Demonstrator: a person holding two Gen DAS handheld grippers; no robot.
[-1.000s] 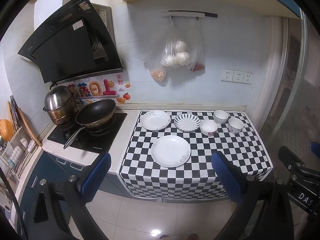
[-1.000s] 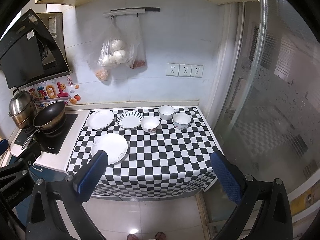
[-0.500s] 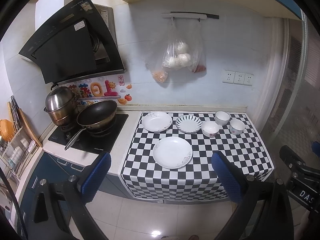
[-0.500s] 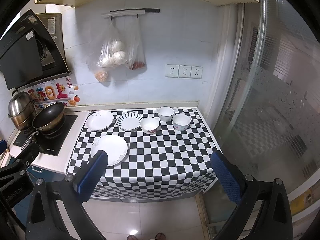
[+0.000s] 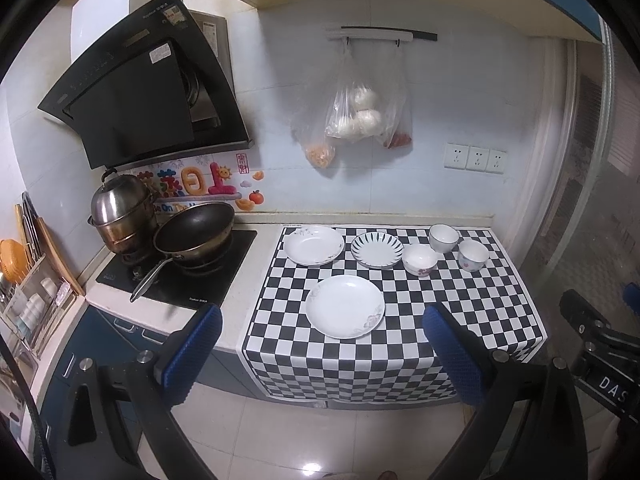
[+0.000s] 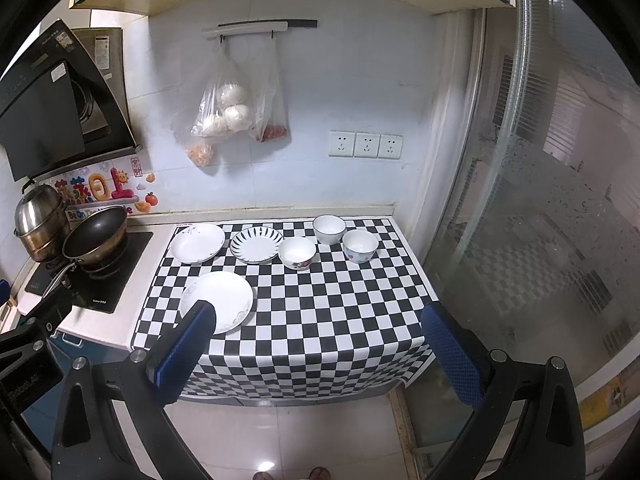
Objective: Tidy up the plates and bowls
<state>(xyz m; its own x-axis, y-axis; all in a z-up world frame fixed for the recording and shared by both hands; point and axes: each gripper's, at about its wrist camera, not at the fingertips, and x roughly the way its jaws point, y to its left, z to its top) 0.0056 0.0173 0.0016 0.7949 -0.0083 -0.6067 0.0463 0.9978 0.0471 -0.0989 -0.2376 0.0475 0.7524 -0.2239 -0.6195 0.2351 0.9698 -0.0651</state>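
On the checkered cloth [image 5: 500,312] lie a large white plate [image 5: 345,305] [image 6: 218,301] in front, a white plate [image 5: 313,245] [image 6: 197,243] at the back left, a blue-striped plate [image 5: 377,250] [image 6: 256,245], and three bowls: a floral bowl [image 5: 419,260] [image 6: 297,253], a white bowl [image 5: 443,238] [image 6: 329,229] and a right bowl [image 5: 473,255] [image 6: 360,245]. My left gripper [image 5: 322,354] is open and empty, well short of the counter. My right gripper [image 6: 316,350] is open and empty, also back from the counter's front edge.
A hob with a black wok [image 5: 195,229] and a steel pot [image 5: 120,210] stands left of the cloth, under an extractor hood [image 5: 140,92]. Food bags [image 5: 352,120] hang on the back wall. A glass door [image 6: 560,200] is at the right. A dish rack [image 5: 28,304] stands far left.
Both grippers have drifted slightly toward the counter; the dishes look a little closer. Nothing on the counter has moved.
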